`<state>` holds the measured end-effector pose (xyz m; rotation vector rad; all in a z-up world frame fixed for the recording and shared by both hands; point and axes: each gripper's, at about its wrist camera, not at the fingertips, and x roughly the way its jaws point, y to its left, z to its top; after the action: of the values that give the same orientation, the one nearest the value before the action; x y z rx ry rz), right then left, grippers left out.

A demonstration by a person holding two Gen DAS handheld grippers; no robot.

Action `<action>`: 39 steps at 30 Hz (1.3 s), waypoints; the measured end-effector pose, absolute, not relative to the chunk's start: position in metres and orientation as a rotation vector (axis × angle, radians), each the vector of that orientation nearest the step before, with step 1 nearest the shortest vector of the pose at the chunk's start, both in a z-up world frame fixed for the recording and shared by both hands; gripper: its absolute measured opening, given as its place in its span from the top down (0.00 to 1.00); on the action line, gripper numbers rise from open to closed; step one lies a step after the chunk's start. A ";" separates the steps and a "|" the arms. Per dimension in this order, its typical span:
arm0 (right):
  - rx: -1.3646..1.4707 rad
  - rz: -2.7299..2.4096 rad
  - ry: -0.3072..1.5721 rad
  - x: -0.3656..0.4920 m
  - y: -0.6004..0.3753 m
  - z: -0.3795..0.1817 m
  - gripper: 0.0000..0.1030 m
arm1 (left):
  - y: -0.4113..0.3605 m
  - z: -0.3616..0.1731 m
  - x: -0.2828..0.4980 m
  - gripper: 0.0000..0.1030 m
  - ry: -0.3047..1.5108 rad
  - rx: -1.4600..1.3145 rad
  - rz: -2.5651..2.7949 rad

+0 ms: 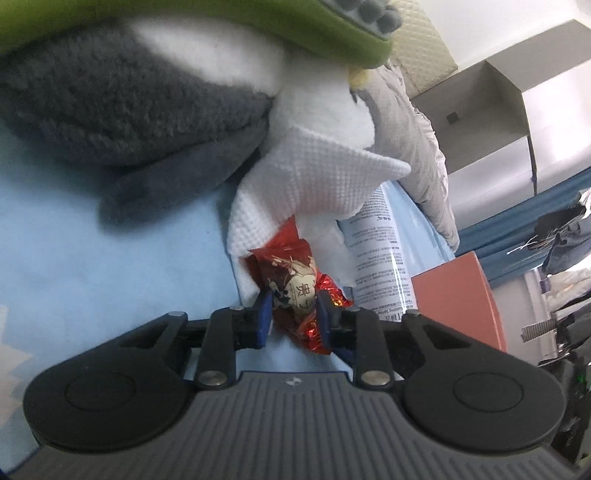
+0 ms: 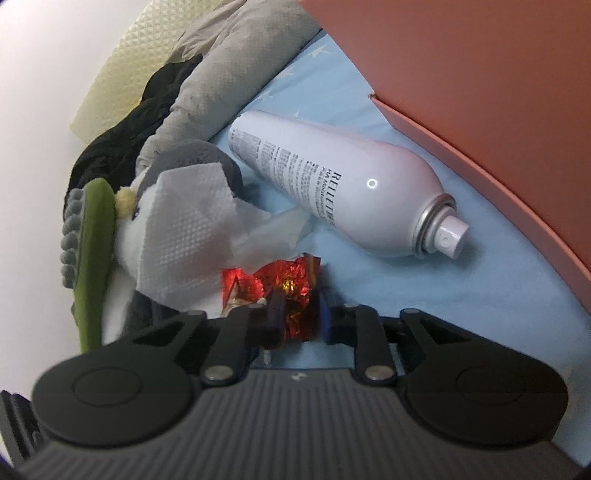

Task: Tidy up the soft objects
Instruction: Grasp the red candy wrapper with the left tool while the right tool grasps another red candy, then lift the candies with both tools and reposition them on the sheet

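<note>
In the left wrist view a red foil snack packet (image 1: pixel 295 291) with a printed cartoon lies on the light blue sheet (image 1: pixel 110 266), and my left gripper (image 1: pixel 293 317) is shut on it, blue pads pressing both sides. The right wrist view shows my right gripper (image 2: pixel 300 317) shut on a crinkled red foil packet (image 2: pixel 291 288); I cannot tell whether it is the same packet. Just beyond lie a white paper towel (image 1: pixel 314 177) (image 2: pixel 184 229) and a grey and white plush toy (image 1: pixel 110 103) (image 2: pixel 129 236). Neither view shows the other gripper.
A white spray can (image 2: pixel 343 184) (image 1: pixel 384 251) lies on the sheet beside a salmon box (image 2: pixel 480 92) (image 1: pixel 458 295). A green item with grey nubs (image 2: pixel 92 258) (image 1: pixel 295 26) rests on the plush. Grey cloth (image 2: pixel 236 74) and black cloth (image 2: pixel 129 122) lie behind.
</note>
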<state>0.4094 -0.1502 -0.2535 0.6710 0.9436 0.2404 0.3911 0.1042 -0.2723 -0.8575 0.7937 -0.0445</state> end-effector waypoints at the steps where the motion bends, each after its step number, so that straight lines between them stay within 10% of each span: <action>1: 0.667 0.244 0.944 0.407 -0.151 -0.252 0.83 | 0.104 -0.271 0.388 0.73 0.792 -0.854 -0.043; 39: 0.748 0.269 1.009 0.201 -0.222 -0.219 0.87 | 0.065 -0.215 0.174 0.73 0.958 -0.646 -0.072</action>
<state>0.2009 -0.2217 -0.2193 0.7485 1.0094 0.2689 0.1735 0.0646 -0.2154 -0.6456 0.9575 -0.0720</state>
